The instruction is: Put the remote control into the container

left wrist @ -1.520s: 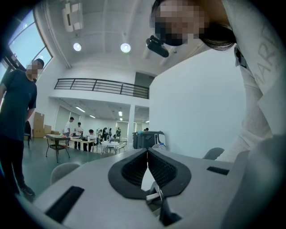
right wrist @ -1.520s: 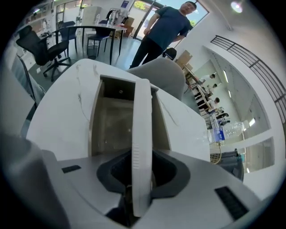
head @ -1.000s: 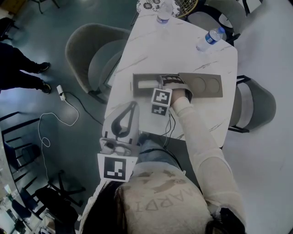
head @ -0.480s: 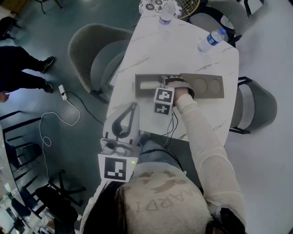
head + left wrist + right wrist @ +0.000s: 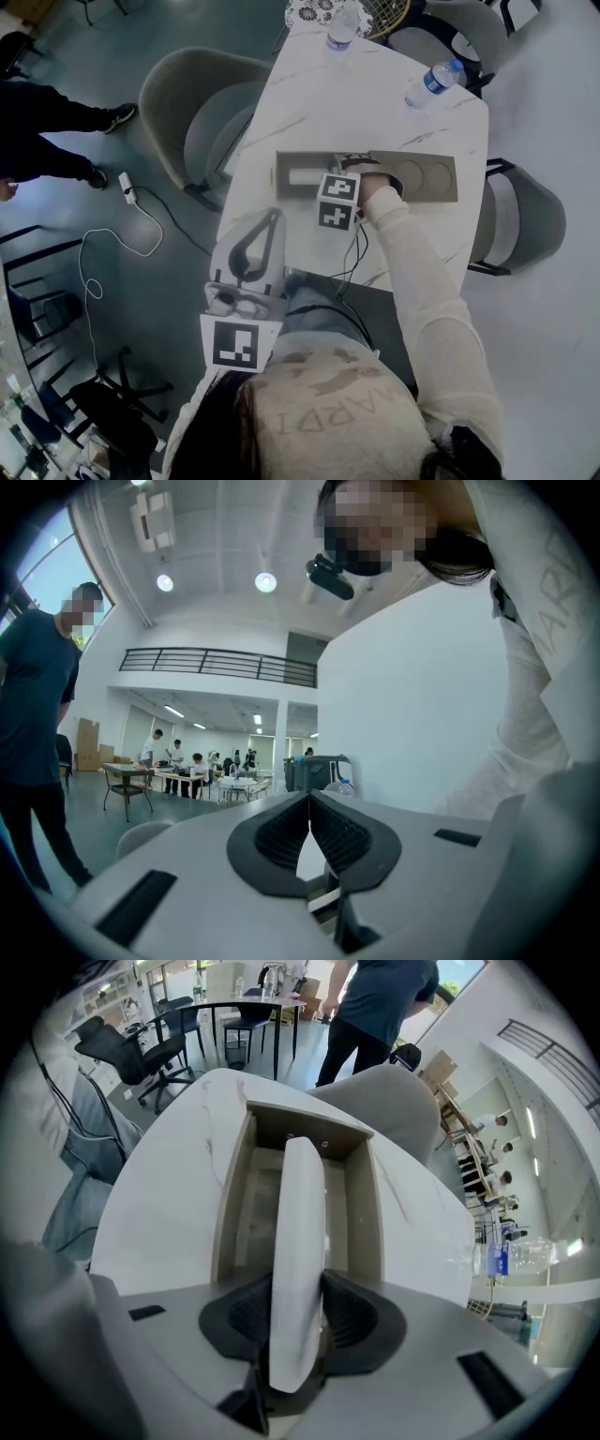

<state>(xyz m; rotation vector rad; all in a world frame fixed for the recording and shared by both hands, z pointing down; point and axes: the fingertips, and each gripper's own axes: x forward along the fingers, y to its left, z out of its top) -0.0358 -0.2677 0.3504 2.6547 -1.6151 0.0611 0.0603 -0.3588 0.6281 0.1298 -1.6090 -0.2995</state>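
The white remote control (image 5: 300,1222) lies lengthwise in the left bay of the brown cardboard container (image 5: 225,1213); in the head view the remote (image 5: 302,175) shows inside the container (image 5: 281,159). My right gripper (image 5: 298,1312) has its jaws opening, with the remote's near end still between the pads. In the head view the right gripper (image 5: 328,174) sits over the container's middle. My left gripper (image 5: 273,216) is shut and empty, held off the table's near edge by the person's lap; in its own view the left gripper (image 5: 309,803) points up at the room.
The container stands on a white marble table (image 5: 375,103); its right part has two round cut-outs (image 5: 422,175). Two water bottles (image 5: 433,77) (image 5: 337,26) stand at the far end. Grey chairs (image 5: 187,112) (image 5: 525,216) flank the table. A person (image 5: 47,103) stands at left.
The right gripper's marker cube has shifted slightly right and more of the remote shows in the container. The standing person's feet moved up the picture. The left gripper stayed put.
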